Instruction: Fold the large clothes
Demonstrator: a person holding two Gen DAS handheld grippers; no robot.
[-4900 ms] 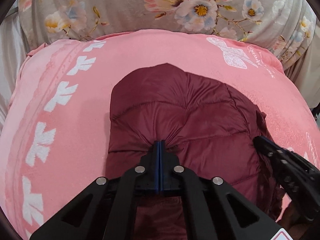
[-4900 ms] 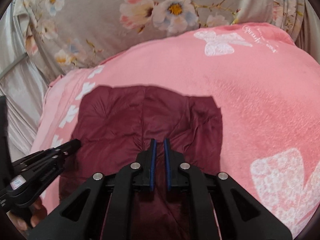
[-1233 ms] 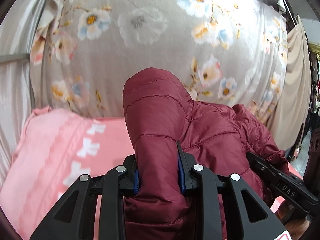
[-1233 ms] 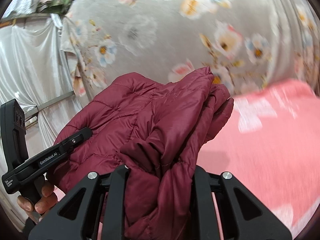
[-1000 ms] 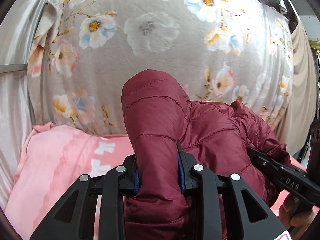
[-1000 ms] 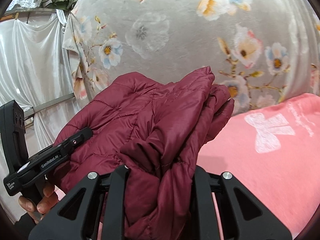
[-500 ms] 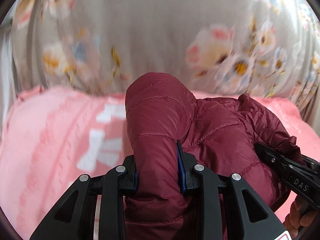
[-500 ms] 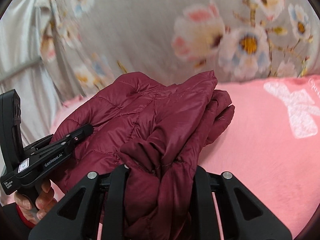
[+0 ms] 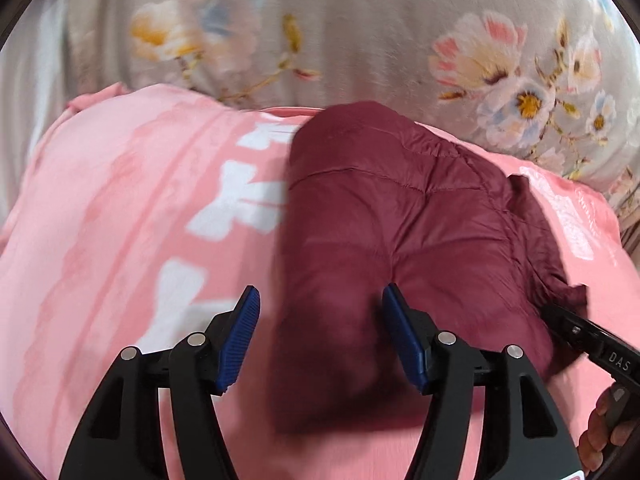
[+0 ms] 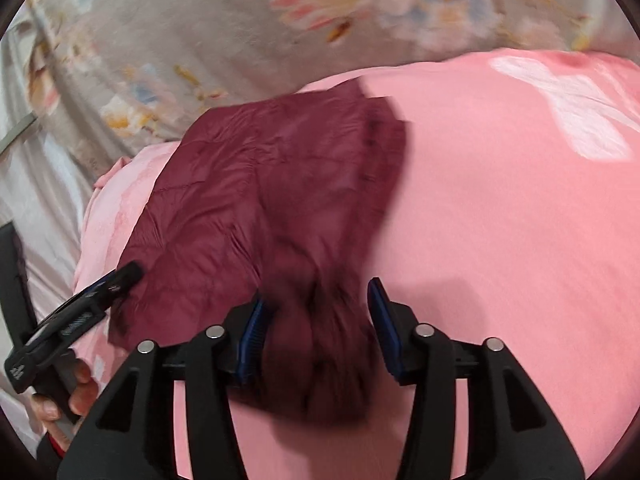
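Note:
A folded maroon puffer jacket (image 9: 400, 240) (image 10: 280, 192) lies on the pink blanket (image 9: 120, 220) (image 10: 500, 220). My left gripper (image 9: 320, 336) has its jaws opening; the jacket's near left end sits between the blue pads, which stand clear of it. My right gripper (image 10: 316, 332) is also opening over the jacket's bunched near right end; its left pad (image 10: 252, 336) is at the cloth's edge and its right pad is clear of it. The right gripper's tip shows at the left wrist view's right edge (image 9: 588, 344), the left one's (image 10: 80, 312) in the right wrist view.
A grey floral sheet (image 9: 360, 32) (image 10: 200, 20) hangs behind the bed. White bow patterns mark the blanket (image 9: 240, 200). A hand (image 10: 60, 404) grips the left tool's handle; fingers (image 9: 604, 432) show at the right. Pale curtain (image 10: 36, 184) hangs at the left.
Both grippers came down with the jacket from in front of the floral sheet onto the pink blanket. Their jaws, shut on the jacket before, now stand apart and the jacket rests on the bed.

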